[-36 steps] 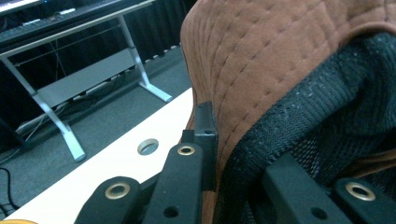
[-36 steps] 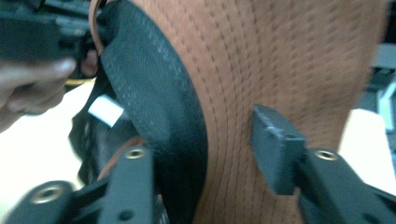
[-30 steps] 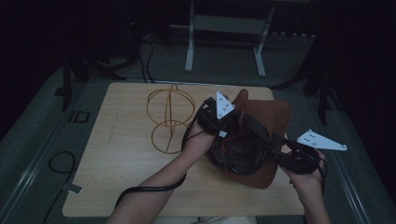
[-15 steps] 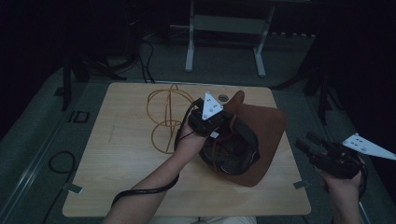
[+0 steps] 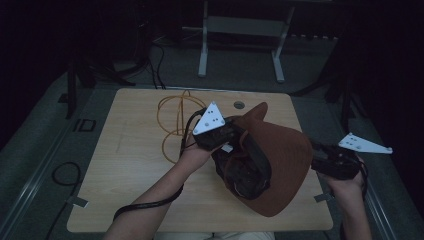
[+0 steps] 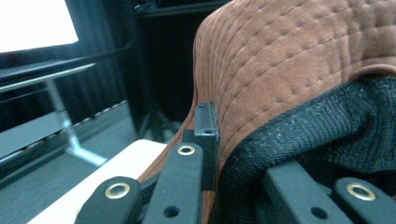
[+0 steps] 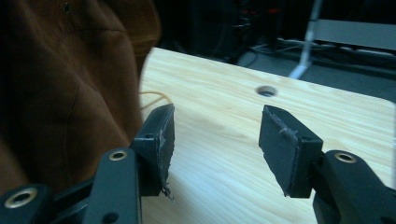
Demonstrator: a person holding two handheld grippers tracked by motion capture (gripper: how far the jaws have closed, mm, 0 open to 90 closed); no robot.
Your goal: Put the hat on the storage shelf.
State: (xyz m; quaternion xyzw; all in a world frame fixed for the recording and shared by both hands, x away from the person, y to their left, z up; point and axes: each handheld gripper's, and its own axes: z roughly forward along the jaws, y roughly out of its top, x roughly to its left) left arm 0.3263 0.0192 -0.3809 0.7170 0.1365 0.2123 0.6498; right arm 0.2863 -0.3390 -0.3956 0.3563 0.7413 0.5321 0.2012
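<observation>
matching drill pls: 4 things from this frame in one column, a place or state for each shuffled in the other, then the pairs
1. brown hat
2. left gripper
3. right gripper
4. wire stand

A. jaws apart, nothing between them
B. on the table beyond the left hand, untouched
C. clamped on the brim
D. held up on edge, dark lining showing

Pairs: 1-D, 2-C, 3-A, 4-B
</observation>
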